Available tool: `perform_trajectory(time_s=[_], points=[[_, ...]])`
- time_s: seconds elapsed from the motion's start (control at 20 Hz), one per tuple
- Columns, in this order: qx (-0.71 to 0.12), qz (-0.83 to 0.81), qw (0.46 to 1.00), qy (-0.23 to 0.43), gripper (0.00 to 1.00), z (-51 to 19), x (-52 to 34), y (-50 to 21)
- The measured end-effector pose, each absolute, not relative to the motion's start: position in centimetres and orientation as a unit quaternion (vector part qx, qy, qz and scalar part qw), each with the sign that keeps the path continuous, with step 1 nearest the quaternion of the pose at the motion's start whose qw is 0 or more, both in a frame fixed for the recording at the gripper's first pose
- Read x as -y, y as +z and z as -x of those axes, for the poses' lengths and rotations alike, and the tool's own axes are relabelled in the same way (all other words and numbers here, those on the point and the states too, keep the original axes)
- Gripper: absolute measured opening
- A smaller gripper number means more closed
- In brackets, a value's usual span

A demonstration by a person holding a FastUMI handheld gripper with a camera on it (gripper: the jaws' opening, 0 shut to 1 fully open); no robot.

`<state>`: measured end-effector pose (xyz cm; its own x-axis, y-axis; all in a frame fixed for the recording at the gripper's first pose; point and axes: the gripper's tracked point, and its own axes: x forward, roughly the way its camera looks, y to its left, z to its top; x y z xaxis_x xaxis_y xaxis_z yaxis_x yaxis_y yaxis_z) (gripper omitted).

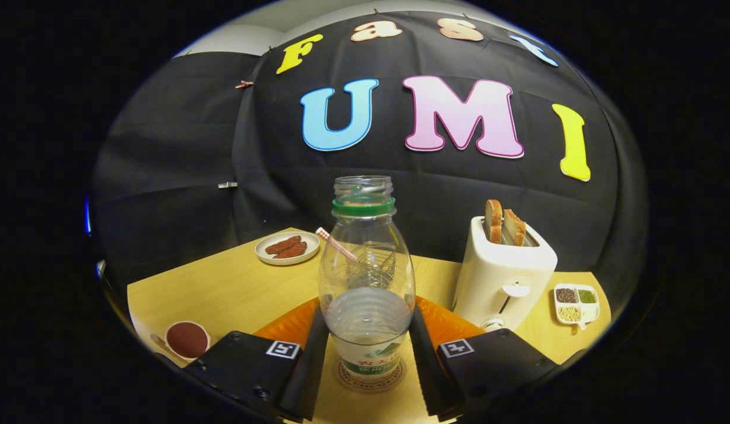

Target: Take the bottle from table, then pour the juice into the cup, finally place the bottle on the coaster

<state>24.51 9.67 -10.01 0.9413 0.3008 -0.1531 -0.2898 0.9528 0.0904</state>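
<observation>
The bottle is standing upright on the coaster, beside the toaster; the gripper is flanking its lower body, fingers seemingly pressing both sides. Judging the placing step: keeping the bottle vertical and its base flat before spreading the fingers evenly is avoiding a tip; the cup is sitting behind the bottle, blurred.

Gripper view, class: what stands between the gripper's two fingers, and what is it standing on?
The gripper view shows the clear bottle upright between the fingers of the gripper, standing on a round coaster. Both fingers sit against its sides.
</observation>
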Motion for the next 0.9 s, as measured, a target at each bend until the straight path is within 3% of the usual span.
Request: perform_trajectory(time_s=[0.9], points=[[-0.107, -0.039, 0.983, 0.145, 0.77, -24.6, -9.5, -12.4]])
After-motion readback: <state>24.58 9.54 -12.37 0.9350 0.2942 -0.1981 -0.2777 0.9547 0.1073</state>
